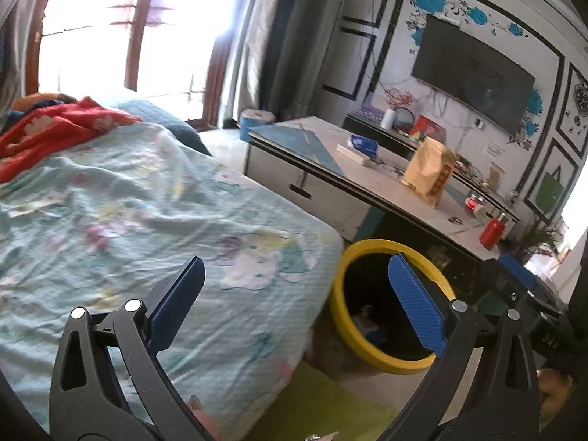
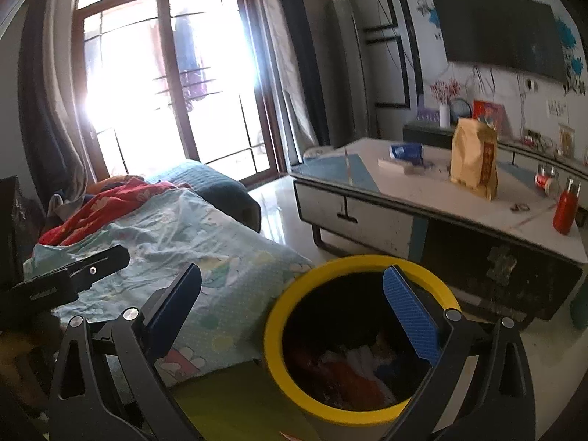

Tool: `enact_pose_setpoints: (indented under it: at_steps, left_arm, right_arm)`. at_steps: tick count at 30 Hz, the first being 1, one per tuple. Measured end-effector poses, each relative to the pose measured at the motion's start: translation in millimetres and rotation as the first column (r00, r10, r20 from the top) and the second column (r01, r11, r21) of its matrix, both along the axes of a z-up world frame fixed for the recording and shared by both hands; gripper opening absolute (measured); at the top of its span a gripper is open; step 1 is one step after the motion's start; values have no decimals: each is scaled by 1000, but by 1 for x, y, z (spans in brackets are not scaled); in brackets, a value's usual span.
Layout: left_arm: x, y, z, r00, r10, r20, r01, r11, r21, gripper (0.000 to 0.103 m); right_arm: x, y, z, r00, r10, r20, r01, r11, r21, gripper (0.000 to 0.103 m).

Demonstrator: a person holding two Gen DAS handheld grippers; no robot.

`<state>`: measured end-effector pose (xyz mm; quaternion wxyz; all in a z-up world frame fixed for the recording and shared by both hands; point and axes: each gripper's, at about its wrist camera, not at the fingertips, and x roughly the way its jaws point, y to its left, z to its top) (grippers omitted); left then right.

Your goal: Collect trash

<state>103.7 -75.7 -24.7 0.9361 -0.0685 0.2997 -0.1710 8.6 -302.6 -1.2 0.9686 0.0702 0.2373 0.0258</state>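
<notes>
A yellow-rimmed black trash bin (image 1: 345,275) stands on the floor between the bed and the coffee table; it also shows in the right wrist view (image 2: 275,316), with red, white and blue wrappers inside. My left gripper (image 1: 294,305) is open and empty, above the bed's edge, left of the bin. My right gripper (image 2: 294,312) is open and empty, just above the bin's mouth. On the coffee table lie a crumpled blue wrapper (image 2: 406,152), a yellow paper bag (image 2: 474,156) and a tipped red can (image 2: 545,180).
A bed with a light green quilt (image 1: 147,202) fills the left. The white coffee table (image 2: 404,198) stands at the right, with a red bottle (image 2: 566,207) near its corner. A green mat (image 1: 323,408) lies by the bin. A TV (image 1: 474,73) hangs behind.
</notes>
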Motion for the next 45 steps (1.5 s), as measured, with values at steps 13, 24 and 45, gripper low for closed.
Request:
enact_pose_setpoints:
  at_steps: [13,24,45]
  left_arm:
    - [-56,42,10,974,103,201,-120,990,76,92]
    - [-80,53,10,954,144,261,-163,985,53,92]
    - [-83,49,8,956,139,258,-156,987,49,92]
  right_arm:
    - [-32,47,17,971,54,234,-34,996,-89,97]
    - [-46,60,15,948,70,309,-33,992,-122,97]
    - [-39,56,8,961,38,273,-15,996,-88,97]
